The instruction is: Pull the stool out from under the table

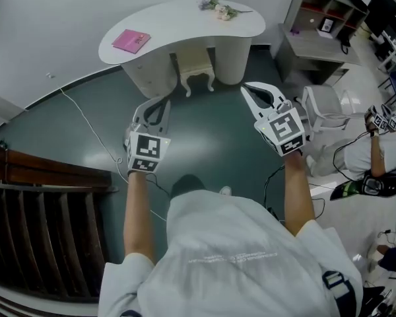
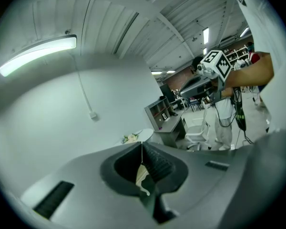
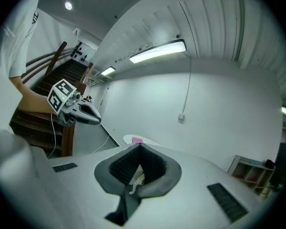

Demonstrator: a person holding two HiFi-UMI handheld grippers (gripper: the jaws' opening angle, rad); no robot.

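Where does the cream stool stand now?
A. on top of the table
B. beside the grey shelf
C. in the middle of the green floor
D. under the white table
D: the cream stool stands under the white table, between its two supports.

Pink book (image 1: 131, 41) far left, small flower bunch (image 1: 218, 8) far, to its right. Grey shelf desk (image 1: 317, 41) far right, white office chair (image 1: 323, 107) just on its near side. Dark green floor (image 1: 204, 137), thin white cable (image 1: 86, 121) trailing across it at left. Dark wooden railing (image 1: 46, 197) near left. Another person (image 1: 376, 154) at right edge, partly cut off. Wall socket (image 3: 181, 117) below lit tube lamp (image 3: 157, 51).
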